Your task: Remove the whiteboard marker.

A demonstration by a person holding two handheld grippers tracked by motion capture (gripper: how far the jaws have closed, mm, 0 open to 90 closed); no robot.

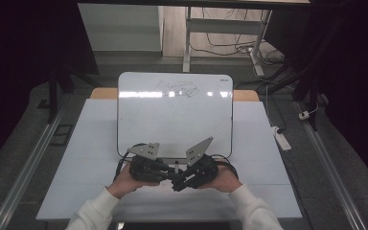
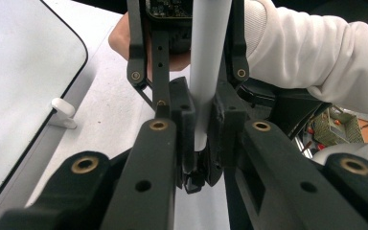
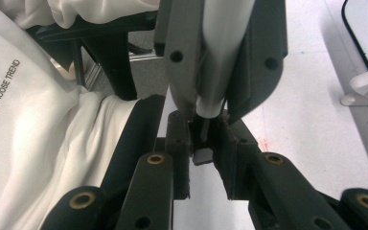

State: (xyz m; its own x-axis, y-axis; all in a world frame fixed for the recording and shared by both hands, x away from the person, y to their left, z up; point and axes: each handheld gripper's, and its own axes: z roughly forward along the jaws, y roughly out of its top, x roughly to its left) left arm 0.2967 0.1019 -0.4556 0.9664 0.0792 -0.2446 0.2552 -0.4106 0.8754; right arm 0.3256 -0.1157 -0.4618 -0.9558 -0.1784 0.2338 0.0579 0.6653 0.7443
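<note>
A whiteboard (image 1: pixel 174 115) lies flat on the white table (image 1: pixel 86 158) in front of me, with dark scribbles near its far edge and a small white clip (image 2: pixel 63 113) at its near edge. Beyond the table stands a desk frame (image 1: pixel 188 38) with cables on the floor; a white power strip (image 1: pixel 282 139) lies to my right.

Grey floor (image 1: pixel 24 143), white table (image 1: pixel 91 158), desk legs (image 1: pixel 188 43) (cables beside), dark surroundings
</note>
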